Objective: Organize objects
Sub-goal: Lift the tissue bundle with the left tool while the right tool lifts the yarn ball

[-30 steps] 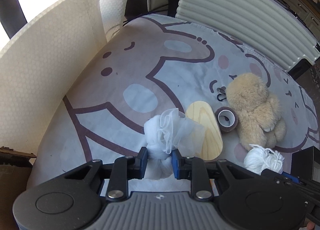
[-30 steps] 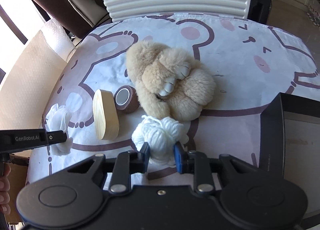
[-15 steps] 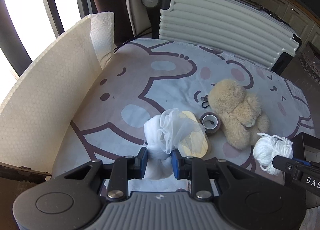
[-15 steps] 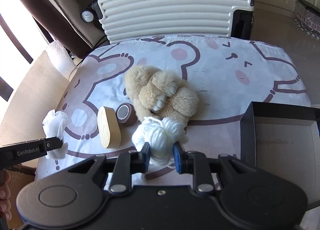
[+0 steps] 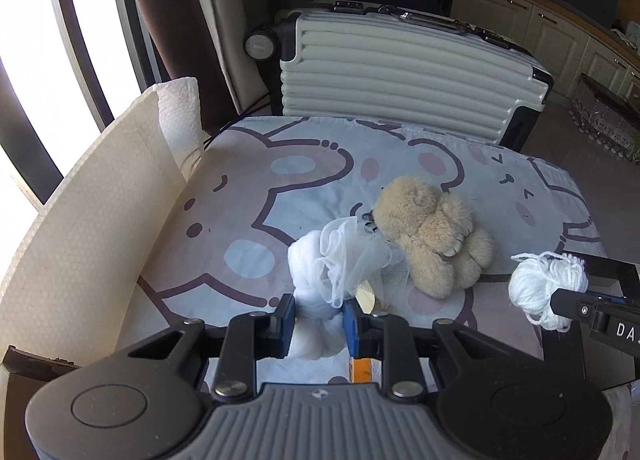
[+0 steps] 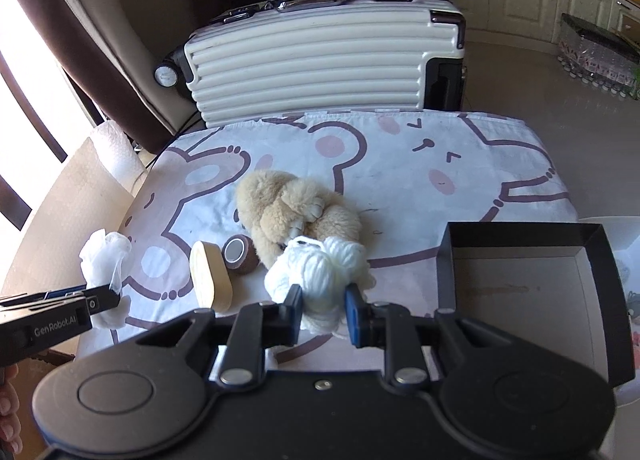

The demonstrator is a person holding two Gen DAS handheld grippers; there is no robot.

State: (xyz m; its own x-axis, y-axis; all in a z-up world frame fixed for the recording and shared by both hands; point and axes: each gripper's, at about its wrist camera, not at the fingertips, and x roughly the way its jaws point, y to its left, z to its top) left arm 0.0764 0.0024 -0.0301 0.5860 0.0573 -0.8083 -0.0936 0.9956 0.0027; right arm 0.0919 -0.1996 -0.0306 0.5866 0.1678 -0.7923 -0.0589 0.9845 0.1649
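My left gripper (image 5: 318, 318) is shut on a white mesh cloth bundle (image 5: 332, 264) and holds it above the bear-print table cover; the bundle also shows in the right wrist view (image 6: 105, 260). My right gripper (image 6: 323, 310) is shut on a ball of white yarn (image 6: 320, 274), lifted above the table, also seen in the left wrist view (image 5: 546, 286). A beige plush toy (image 6: 296, 212) lies mid-table. Beside it lie a brown tape roll (image 6: 237, 254) and an oval wooden piece (image 6: 210, 280). A black open box (image 6: 520, 280) stands at the right.
A white ribbed suitcase (image 6: 320, 60) stands behind the table. A cream honeycomb paper sheet (image 5: 80, 228) stands curved along the left edge. The bear-print cover (image 6: 440, 164) spreads over the table's far right. Kitchen cabinets are at the back right.
Both grippers have risen and pulled back with their loads, so the table looks farther away. The black box has come fully into the right wrist view.
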